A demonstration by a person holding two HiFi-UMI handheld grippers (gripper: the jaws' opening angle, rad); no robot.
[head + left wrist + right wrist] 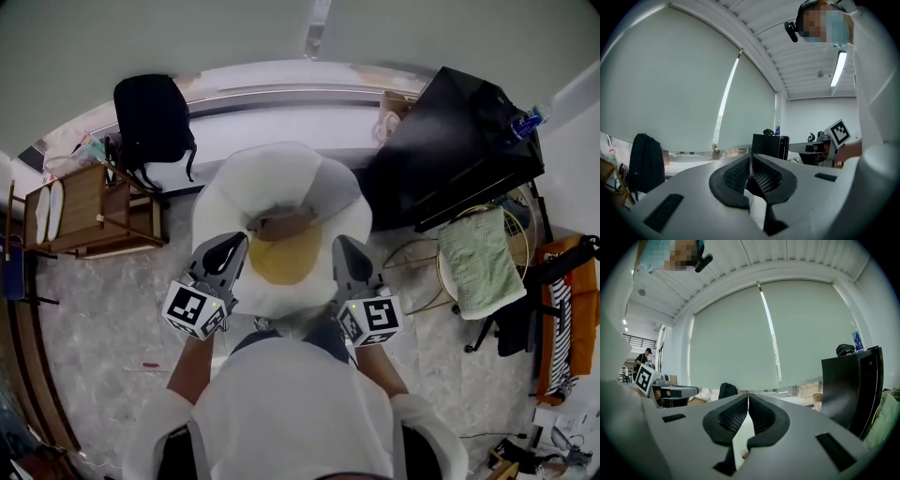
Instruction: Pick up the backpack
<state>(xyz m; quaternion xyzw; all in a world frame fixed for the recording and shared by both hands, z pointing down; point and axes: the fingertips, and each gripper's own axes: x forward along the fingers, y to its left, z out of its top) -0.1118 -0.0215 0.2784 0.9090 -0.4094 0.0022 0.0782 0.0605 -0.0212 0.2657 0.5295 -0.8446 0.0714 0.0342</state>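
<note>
The black backpack (152, 117) stands upright against the window wall at the ledge (281, 122), just beyond a wooden rack (89, 211) and well apart from me, with a round white seat (281, 187) between us. I judge it soft fabric that will sag and swing when lifted; its weight I cannot tell. Straps dangle at its lower edge, but I would go for the top loop, which I cannot make out from here. My left gripper (228, 251) and right gripper (345, 248) both have their fingers pressed together, empty.
</note>
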